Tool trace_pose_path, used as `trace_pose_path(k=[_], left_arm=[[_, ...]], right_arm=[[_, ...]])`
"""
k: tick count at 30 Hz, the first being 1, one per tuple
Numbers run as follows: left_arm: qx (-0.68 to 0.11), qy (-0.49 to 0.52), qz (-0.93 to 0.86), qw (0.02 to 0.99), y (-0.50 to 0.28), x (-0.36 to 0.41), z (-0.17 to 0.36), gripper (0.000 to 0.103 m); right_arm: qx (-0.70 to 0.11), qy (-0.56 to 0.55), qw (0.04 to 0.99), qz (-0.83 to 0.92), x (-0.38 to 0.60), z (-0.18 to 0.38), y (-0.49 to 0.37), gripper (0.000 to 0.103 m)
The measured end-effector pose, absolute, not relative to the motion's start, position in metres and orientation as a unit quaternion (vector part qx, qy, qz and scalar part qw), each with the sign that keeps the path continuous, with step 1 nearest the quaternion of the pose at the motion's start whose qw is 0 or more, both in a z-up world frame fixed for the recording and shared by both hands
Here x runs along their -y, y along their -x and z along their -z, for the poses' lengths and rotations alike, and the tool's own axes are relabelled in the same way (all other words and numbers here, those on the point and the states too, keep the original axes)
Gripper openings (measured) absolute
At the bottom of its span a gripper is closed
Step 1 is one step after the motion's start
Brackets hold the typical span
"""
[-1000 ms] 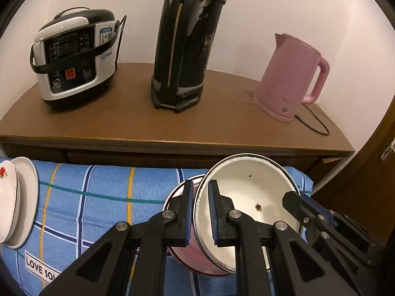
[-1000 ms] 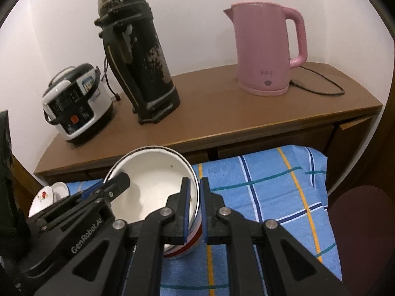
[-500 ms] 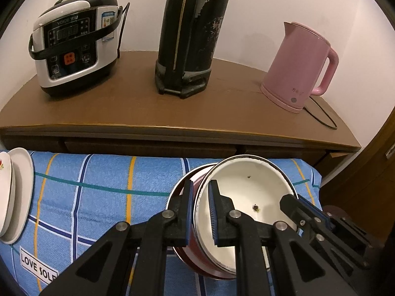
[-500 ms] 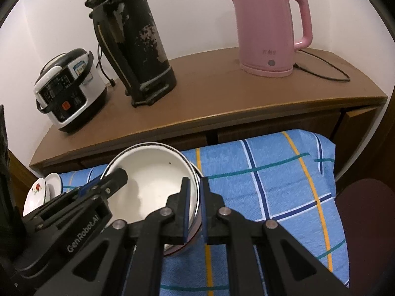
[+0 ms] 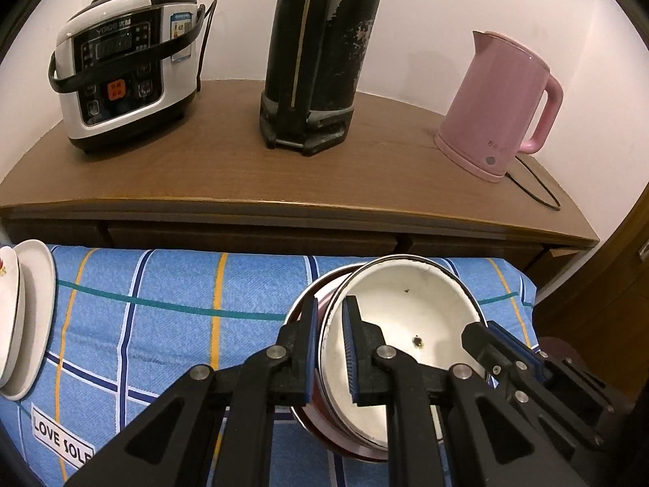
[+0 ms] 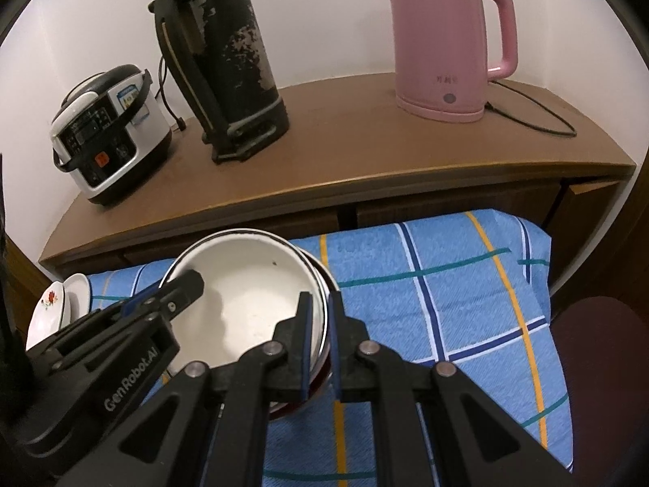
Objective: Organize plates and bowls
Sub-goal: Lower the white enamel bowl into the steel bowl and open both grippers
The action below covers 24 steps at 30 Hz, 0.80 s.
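Sinking lower across the last second, the white bowl (image 5: 405,324) now nests in the red bowl (image 5: 320,296) on the blue checked cloth (image 5: 162,304), lower centre of the left view. Left claw (image 5: 327,349) clamps its left rim; right claw (image 6: 316,341) pinches the right rim. Stacked plates (image 5: 24,316) wait at the left edge. Releasing looks next.

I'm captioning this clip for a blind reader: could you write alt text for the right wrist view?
The right gripper pinches the near rim of a white enamel bowl nested in a red one on a blue plaid cloth, while the left gripper grips its opposite rim. Behind, a wooden sideboard holds a rice cooker, black thermos and pink kettle.
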<state>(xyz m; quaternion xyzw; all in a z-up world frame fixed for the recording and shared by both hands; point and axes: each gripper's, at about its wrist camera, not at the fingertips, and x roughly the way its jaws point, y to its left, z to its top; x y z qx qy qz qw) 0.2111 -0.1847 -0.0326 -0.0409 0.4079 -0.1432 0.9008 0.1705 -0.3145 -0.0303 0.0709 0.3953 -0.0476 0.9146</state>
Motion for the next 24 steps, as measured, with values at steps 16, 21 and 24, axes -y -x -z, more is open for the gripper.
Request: trace_pose_path(k=[16,21,24], left_arm=[[-0.378,0.014,0.121,0.918,-0.188,0.174,0.017,0.055],[-0.36,0.001,0.107,0.927,-0.169,0.158,0.015,0.056],[-0.36,0.018,0.093,0.928,-0.162,0.145,0.019,0.066]], right_arm=[[-0.351,-0.127,0.927,0.042,0.333,0.019,-0.142,0.029],[-0.33,-0.147,0.931,0.047,0.34,0.019,-0.117,0.062],[-0.316,-0.176,0.931,0.043,0.347,0.022,-0.104,0.063]])
